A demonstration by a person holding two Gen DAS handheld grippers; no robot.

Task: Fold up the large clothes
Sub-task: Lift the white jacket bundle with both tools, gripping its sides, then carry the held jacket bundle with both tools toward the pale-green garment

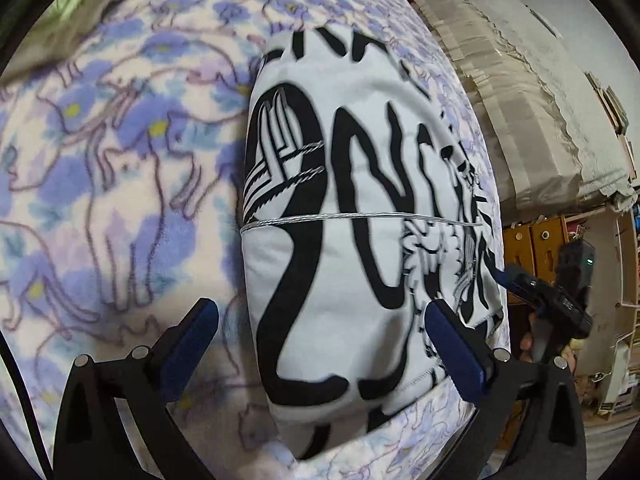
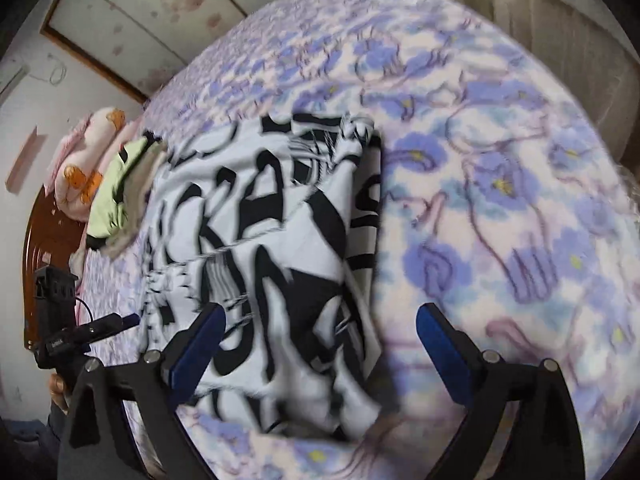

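Observation:
A white garment with bold black lettering (image 1: 360, 216) lies folded into a long rectangle on a bed with a purple floral blanket (image 1: 120, 184). My left gripper (image 1: 320, 344) is open and empty, its jaws wide above the garment's near end. In the right wrist view the same garment (image 2: 272, 248) lies left of centre. My right gripper (image 2: 318, 344) is open and empty above the garment's near right corner. The right gripper also shows in the left wrist view (image 1: 552, 300) at the bed's right edge. The left gripper shows in the right wrist view (image 2: 72, 328) at the left.
A yellow-green and grey pile of clothes (image 2: 120, 192) and a pink printed pillow (image 2: 88, 160) lie at the head of the bed. A dark wooden headboard (image 2: 40, 240) stands behind them. Covered furniture (image 1: 520, 92) and wooden shelves (image 1: 536, 248) stand beside the bed.

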